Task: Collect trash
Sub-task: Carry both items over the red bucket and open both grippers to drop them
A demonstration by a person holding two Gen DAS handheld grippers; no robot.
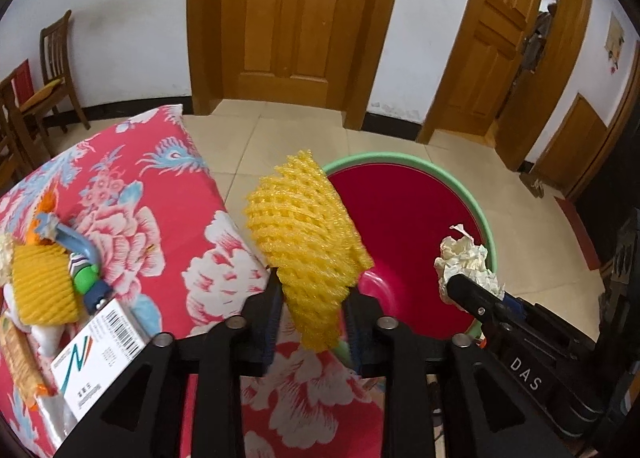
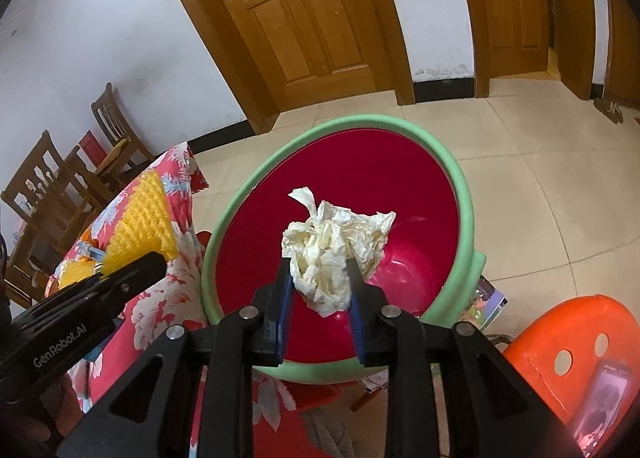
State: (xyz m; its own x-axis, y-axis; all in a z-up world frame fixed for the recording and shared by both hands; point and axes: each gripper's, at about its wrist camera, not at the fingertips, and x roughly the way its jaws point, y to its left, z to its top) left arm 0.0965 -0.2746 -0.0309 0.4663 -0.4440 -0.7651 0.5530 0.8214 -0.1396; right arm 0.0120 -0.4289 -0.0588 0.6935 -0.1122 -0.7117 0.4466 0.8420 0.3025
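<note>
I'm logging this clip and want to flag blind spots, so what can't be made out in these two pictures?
- Bin floor: in the right wrist view the crumpled paper in the right tool covers part of it; in the left wrist view the yellow foam net in the left tool does.
- Trash pile: cut off by the left edge.
- White box print: too small.
- Phone screen: blurred, at the rim.

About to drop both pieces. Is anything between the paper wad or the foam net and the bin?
Nothing visible. The paper wad hangs over the open bin; the foam net sits by its rim, tablecloth below.
</note>
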